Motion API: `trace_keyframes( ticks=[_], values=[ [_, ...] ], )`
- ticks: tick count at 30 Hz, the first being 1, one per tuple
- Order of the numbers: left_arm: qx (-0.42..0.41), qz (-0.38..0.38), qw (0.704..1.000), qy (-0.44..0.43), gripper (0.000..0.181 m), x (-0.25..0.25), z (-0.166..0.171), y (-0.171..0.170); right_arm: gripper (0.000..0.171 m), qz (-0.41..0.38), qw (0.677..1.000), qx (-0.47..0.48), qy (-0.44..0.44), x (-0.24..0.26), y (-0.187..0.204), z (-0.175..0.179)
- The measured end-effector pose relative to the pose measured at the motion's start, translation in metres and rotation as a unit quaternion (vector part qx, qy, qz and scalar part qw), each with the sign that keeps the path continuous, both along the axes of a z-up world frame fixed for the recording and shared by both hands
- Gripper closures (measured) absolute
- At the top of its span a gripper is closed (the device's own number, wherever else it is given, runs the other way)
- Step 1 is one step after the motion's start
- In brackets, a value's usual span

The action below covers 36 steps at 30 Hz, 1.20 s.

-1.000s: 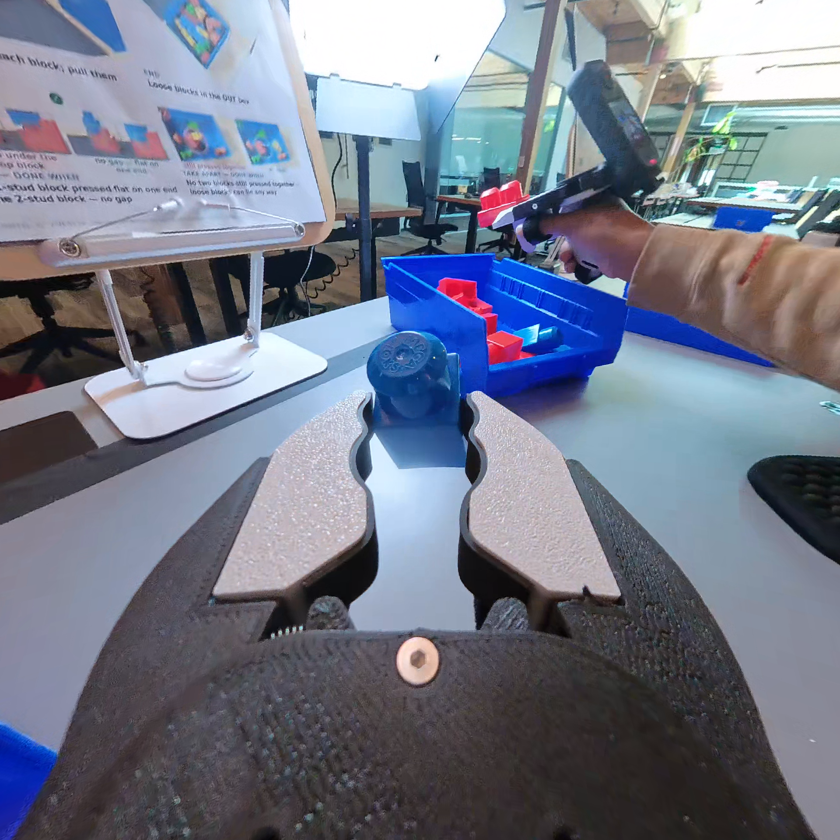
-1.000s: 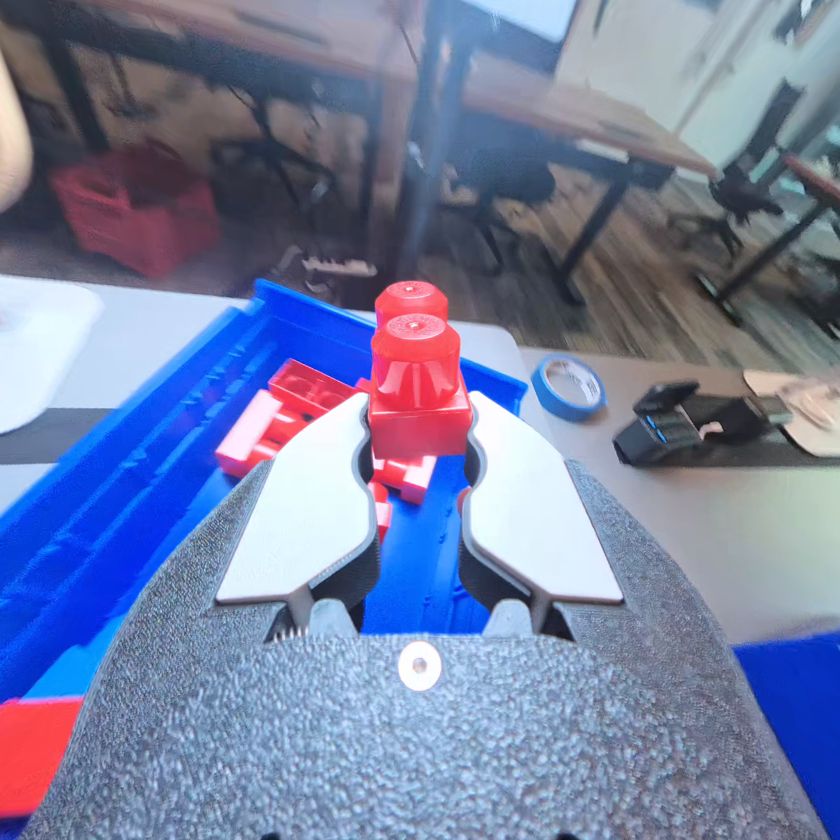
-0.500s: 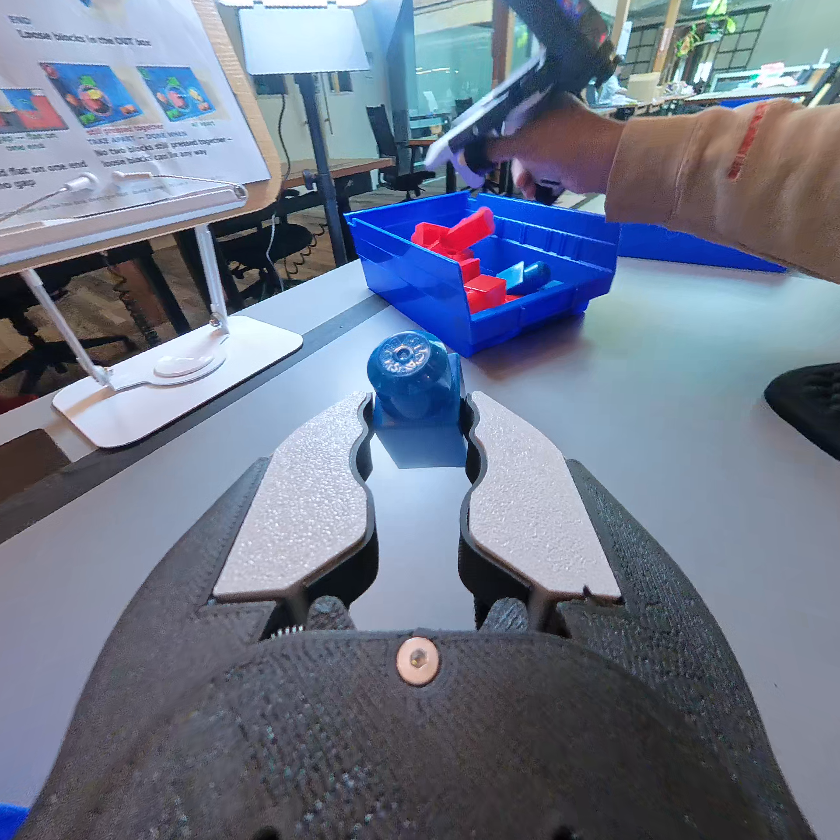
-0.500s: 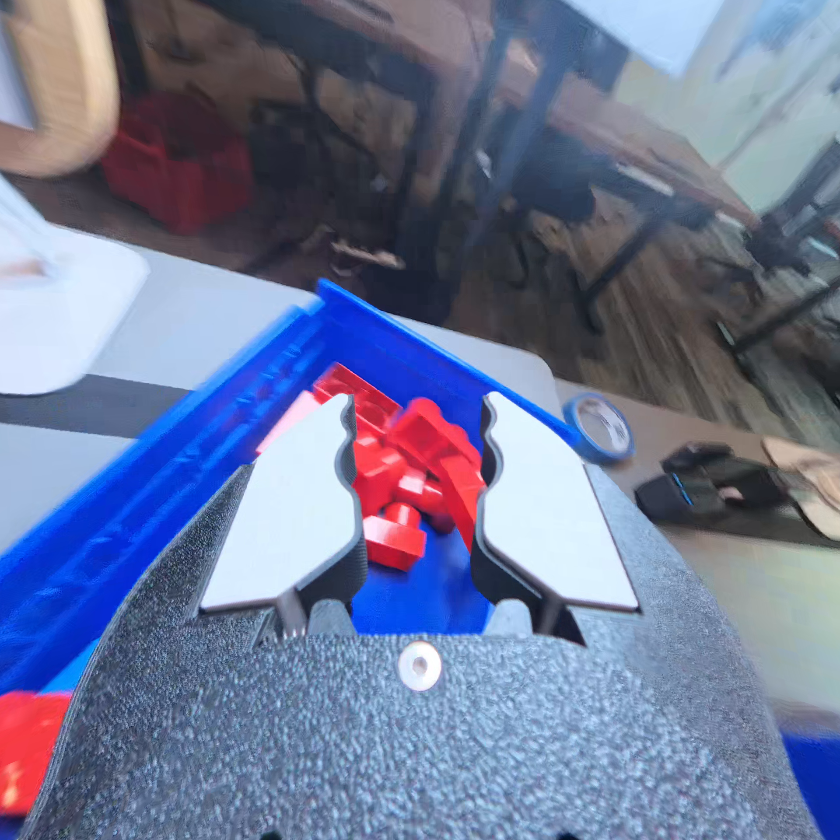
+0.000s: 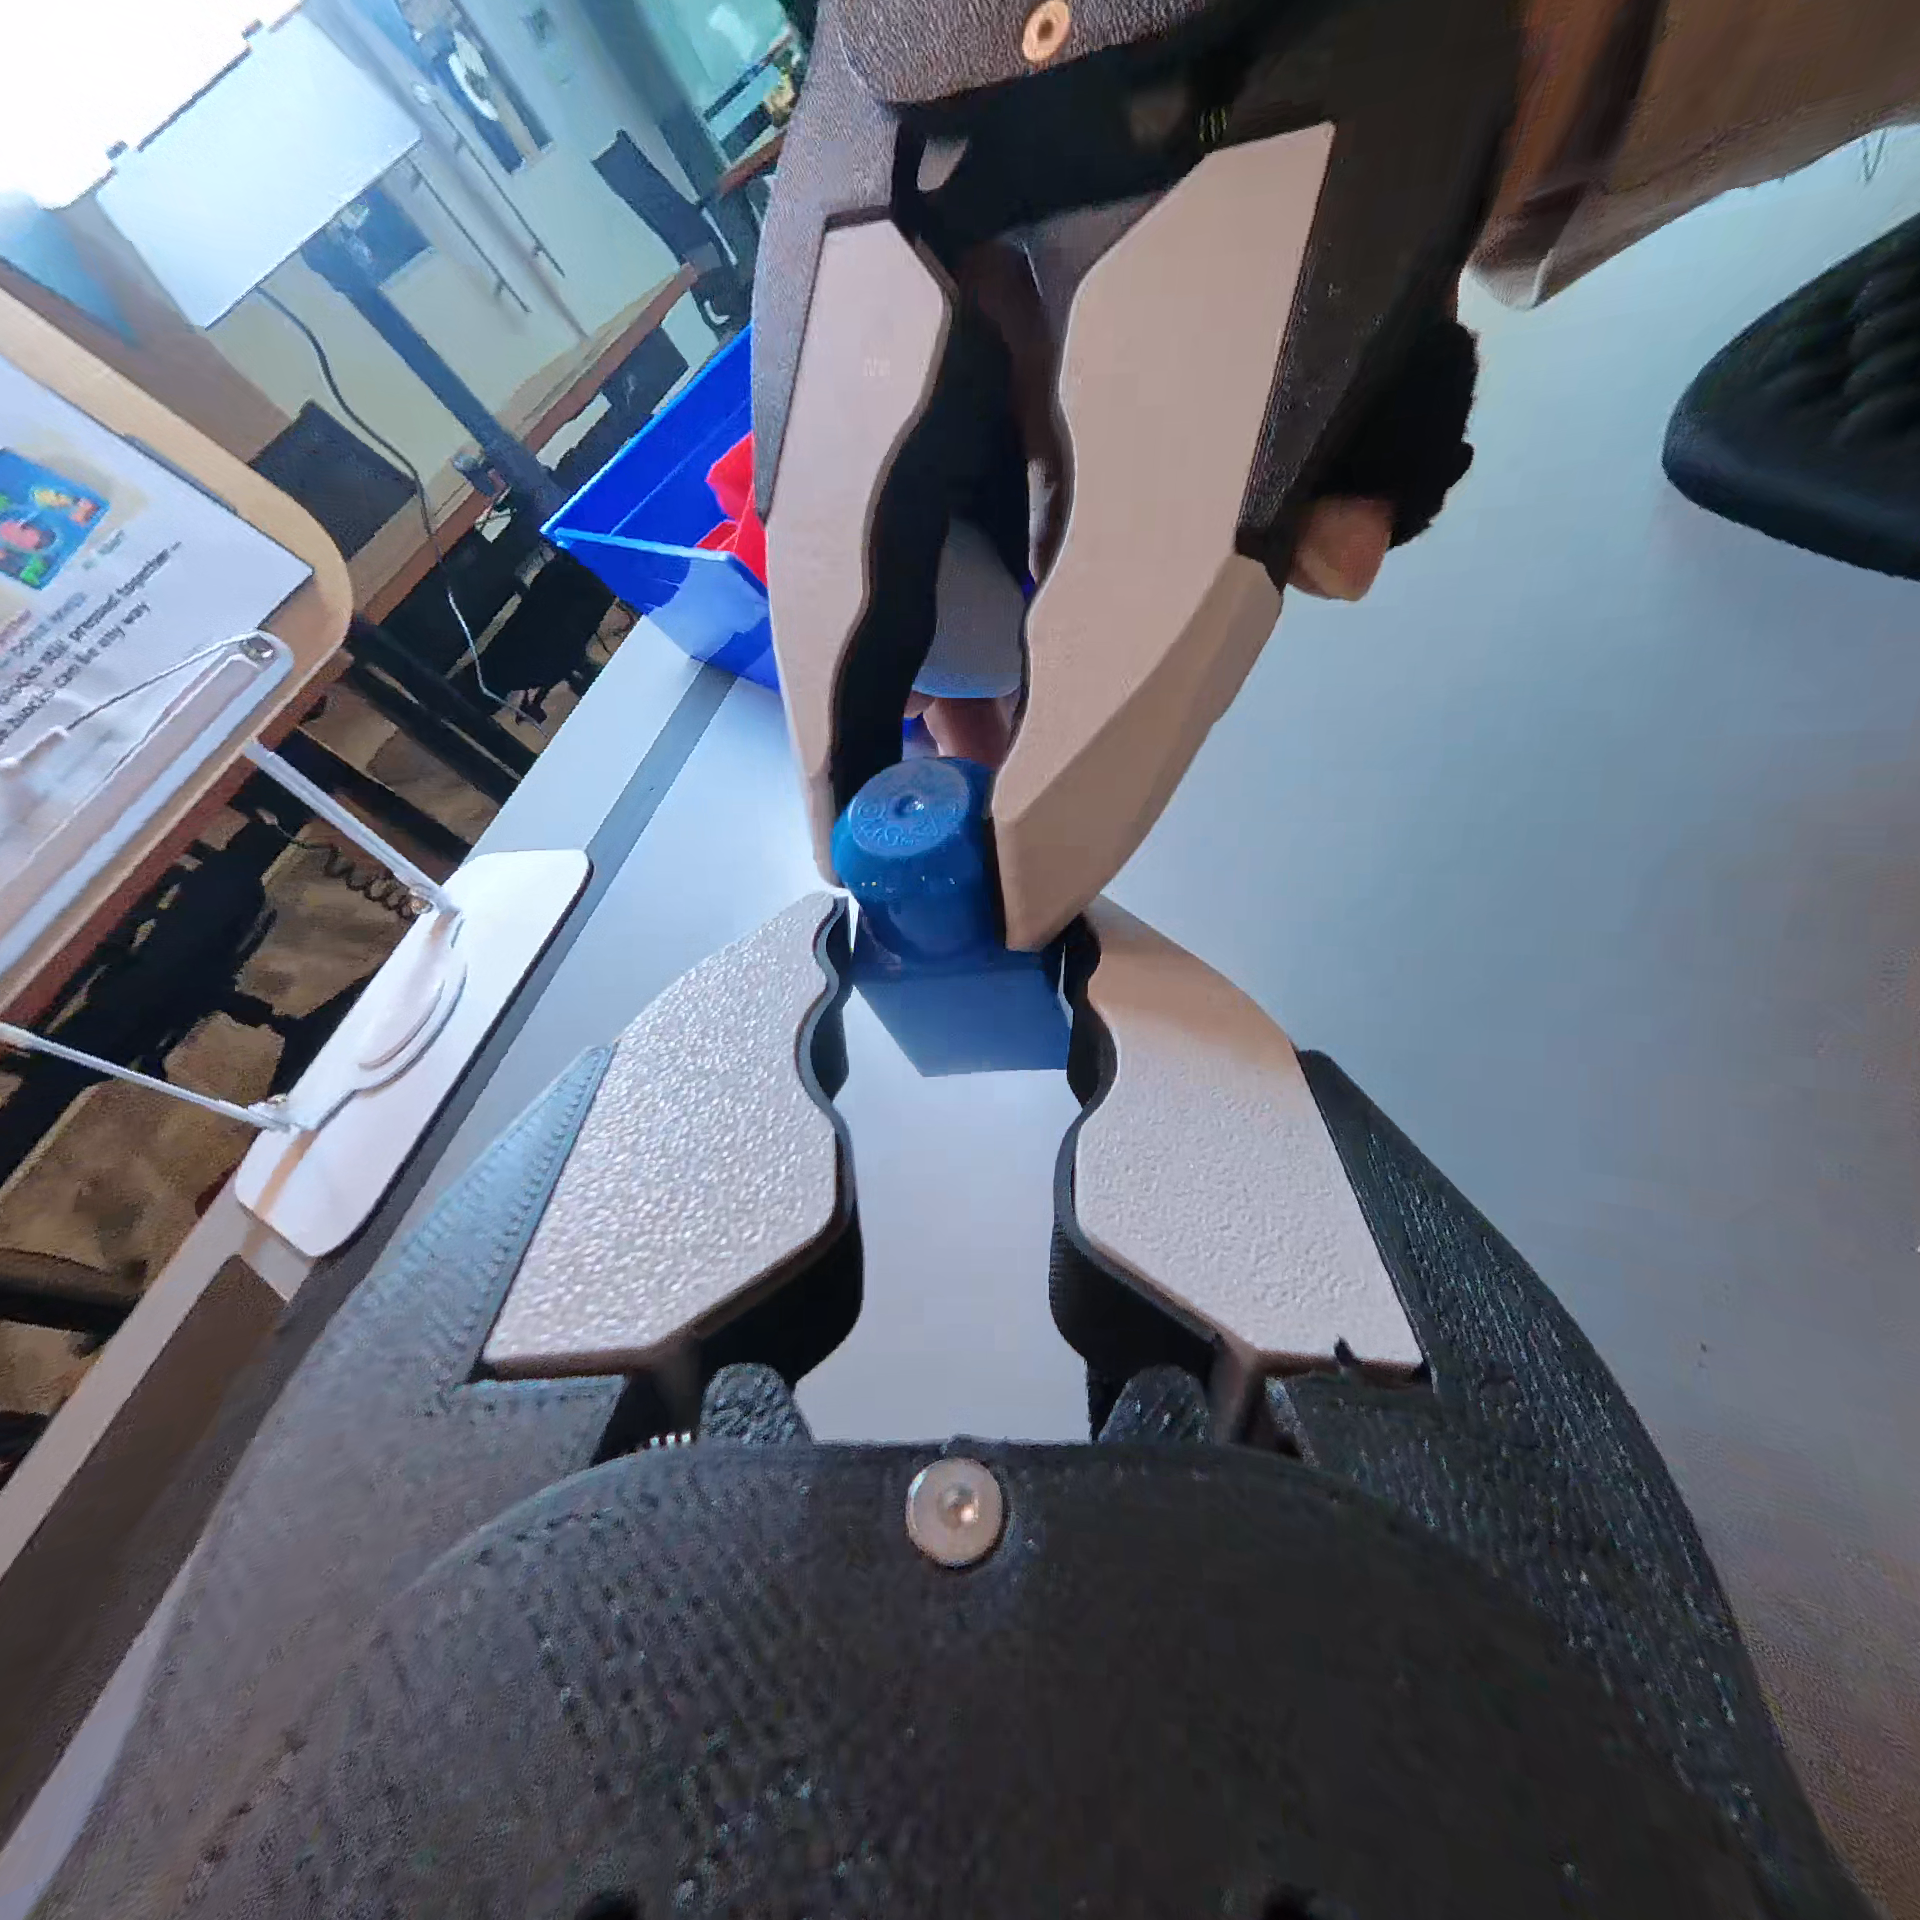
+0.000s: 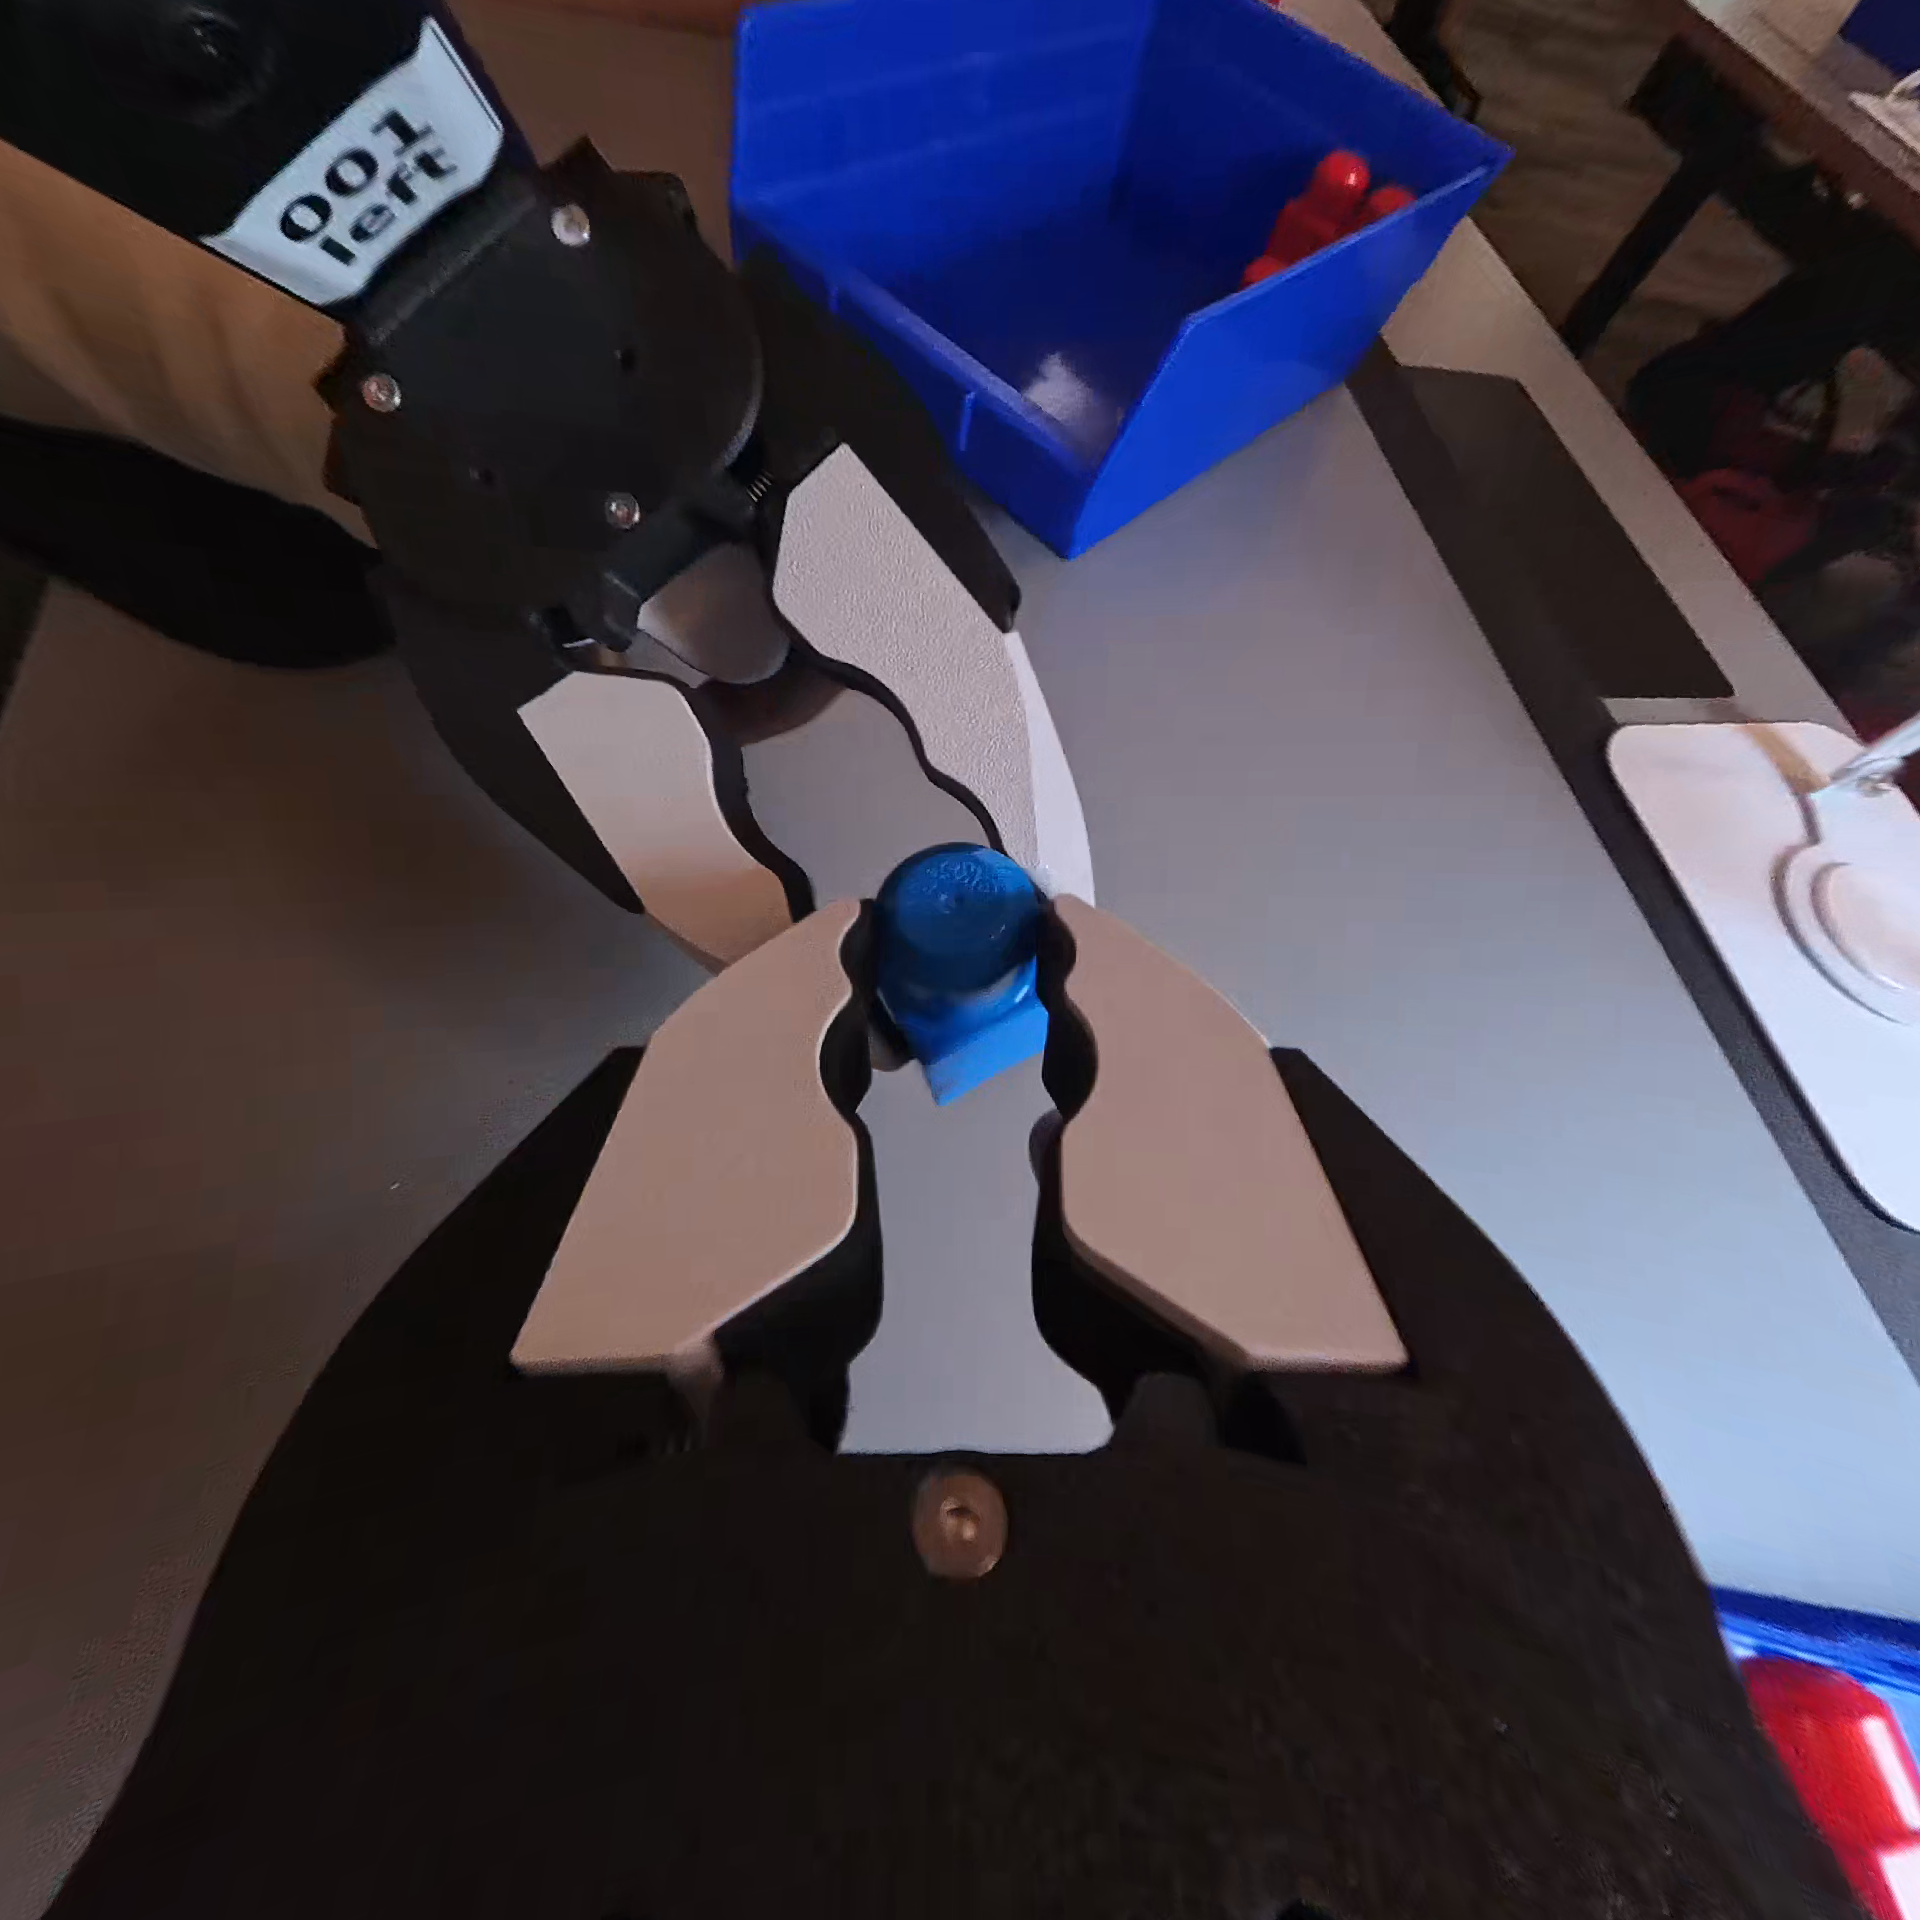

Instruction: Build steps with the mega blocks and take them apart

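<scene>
Fingers (image 5: 727, 1091) of left gripper (image 5: 956, 997) and right gripper (image 6: 961, 971) both pinch one glossy blue single-stud block (image 5: 920, 894); nearly closed.

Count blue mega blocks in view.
1: the blue block, gripped by both the left hand-held gripper and the right hand-held gripper. More may lie hidden inside the blue bin.

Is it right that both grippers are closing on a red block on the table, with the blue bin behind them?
Not quite: the block is blue, not red, as the right wrist view shows. Red blocks lie only in the blue bin. Otherwise yes: the left gripper grips its base and the right gripper its stud, over the table.
</scene>
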<state>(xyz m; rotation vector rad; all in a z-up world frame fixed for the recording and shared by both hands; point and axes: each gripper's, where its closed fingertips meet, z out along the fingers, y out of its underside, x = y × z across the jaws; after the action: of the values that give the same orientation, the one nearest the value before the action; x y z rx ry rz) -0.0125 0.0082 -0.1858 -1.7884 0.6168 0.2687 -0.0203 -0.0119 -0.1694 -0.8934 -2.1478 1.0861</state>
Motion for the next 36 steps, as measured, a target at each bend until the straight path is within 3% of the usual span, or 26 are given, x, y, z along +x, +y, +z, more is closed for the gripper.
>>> trace_keyframes(
  ticks=[4, 7, 9, 12, 15, 20, 24, 27, 30, 33, 36],
  values=[
    [0.012, 0.02, 0.999, -0.03, 0.142, -0.013, 0.013, 0.0, 0.142, -0.062, 0.997, -0.013, 0.033, 0.002, 0.035, 0.023],
    [0.038, 0.05, 0.995, -0.076, 0.144, -0.043, 0.029, -0.003, 0.142, -0.223, 0.972, -0.03, 0.071, -0.002, 0.127, 0.059],
    [0.052, 0.071, 0.991, -0.102, 0.146, -0.063, 0.038, -0.005, 0.142, -0.361, 0.93, 0.004, 0.068, 0.005, 0.21, 0.063],
    [0.06, 0.101, 0.987, -0.111, 0.148, -0.088, 0.04, -0.008, 0.142, -0.5, 0.865, 0.039, -0.003, 0.026, 0.299, 0.034],
    [0.059, 0.121, 0.984, -0.118, 0.148, -0.102, 0.037, -0.011, 0.142, -0.557, 0.825, 0.065, -0.074, 0.042, 0.329, -0.001],
    [0.076, 0.16, 0.977, -0.117, 0.148, -0.126, 0.053, -0.02, 0.141, -0.575, 0.779, 0.214, -0.129, 0.071, 0.337, -0.027],
    [0.102, 0.249, 0.956, -0.116, 0.148, -0.185, 0.081, -0.046, 0.139, -0.545, 0.782, 0.277, -0.121, 0.09, 0.311, -0.018],
    [0.109, 0.36, 0.92, -0.105, 0.147, -0.258, 0.095, -0.08, 0.128, -0.521, 0.805, 0.27, -0.085, 0.094, 0.286, -0.001],
    [0.073, 0.482, 0.868, -0.097, 0.142, -0.341, 0.086, -0.118, 0.123, -0.474, 0.856, 0.207, -0.028, 0.085, 0.247, 0.015],
    [0.004, 0.577, 0.812, -0.083, 0.139, -0.41, 0.056, -0.147, 0.126, -0.402, 0.909, 0.106, 0.042, 0.066, 0.197, 0.029],
    [-0.038, 0.604, 0.774, -0.184, 0.134, -0.445, 0.016, -0.15, 0.131, -0.327, 0.939, 0.038, 0.101, 0.047, 0.155, 0.031]
  ],
)
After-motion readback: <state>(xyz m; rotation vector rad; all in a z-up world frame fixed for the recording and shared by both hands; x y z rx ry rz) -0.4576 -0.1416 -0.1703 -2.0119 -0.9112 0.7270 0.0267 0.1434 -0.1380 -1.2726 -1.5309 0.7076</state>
